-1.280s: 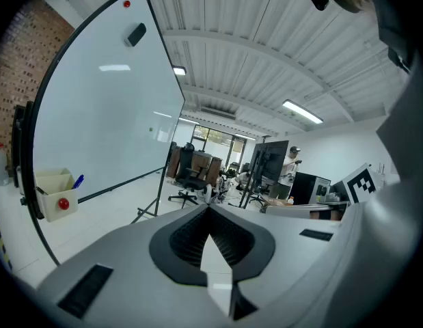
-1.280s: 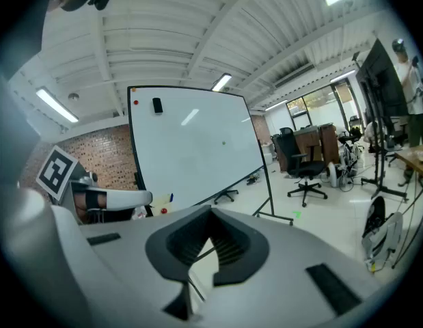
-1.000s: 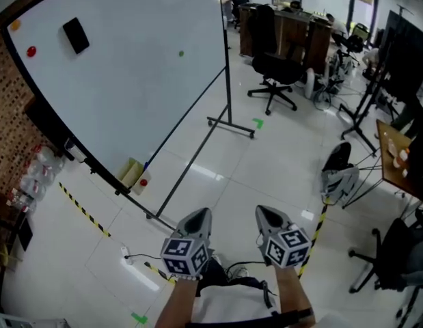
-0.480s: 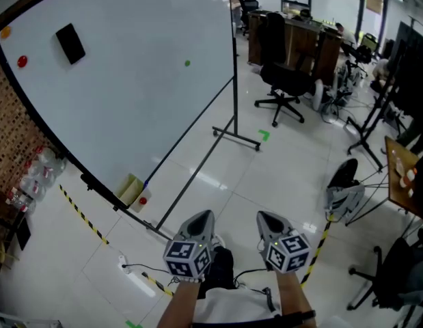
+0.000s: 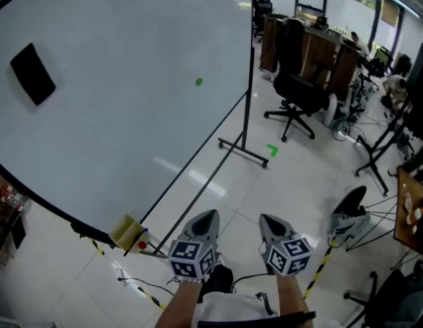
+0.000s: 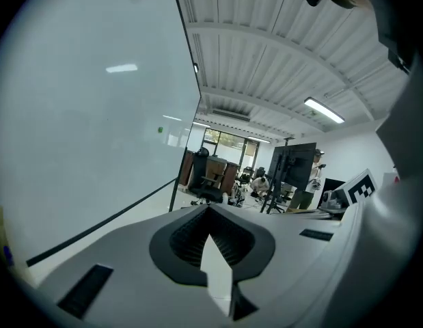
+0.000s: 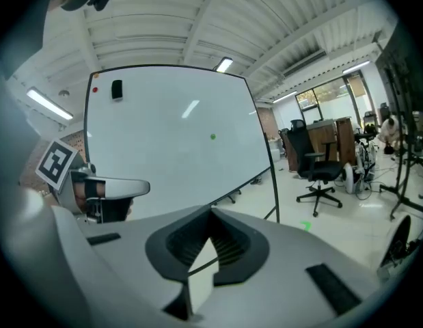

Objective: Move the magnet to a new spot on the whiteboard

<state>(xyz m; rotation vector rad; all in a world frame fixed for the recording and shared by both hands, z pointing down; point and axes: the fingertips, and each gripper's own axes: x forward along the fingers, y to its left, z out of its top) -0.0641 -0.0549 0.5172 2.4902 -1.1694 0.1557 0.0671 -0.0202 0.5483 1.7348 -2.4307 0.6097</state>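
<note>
A small green magnet [image 5: 199,82] sticks on the big whiteboard [image 5: 115,115], right of its middle; it also shows as the green magnet [image 6: 160,130] and the green magnet [image 7: 212,137]. A red magnet [image 7: 95,89] sits near the board's top left corner, beside a black eraser [image 5: 33,74]. My left gripper [image 5: 204,219] and right gripper [image 5: 271,223] are held low, side by side, well short of the board. Both are shut with nothing in them; the left gripper [image 6: 210,207] and the right gripper [image 7: 211,214] show jaws meeting at the tip.
A yellow box [image 5: 127,233] rests on the board's tray. The board's stand foot [image 5: 244,150] reaches across the floor. Black office chairs [image 5: 298,87] and desks [image 5: 320,50] stand at the right. A cable and power strip [image 5: 126,279] lie by striped floor tape.
The view has closed in on the whiteboard: the board fills more of the head view and the red and orange magnets have slid out at the left. Both grippers stay shut and low.
</note>
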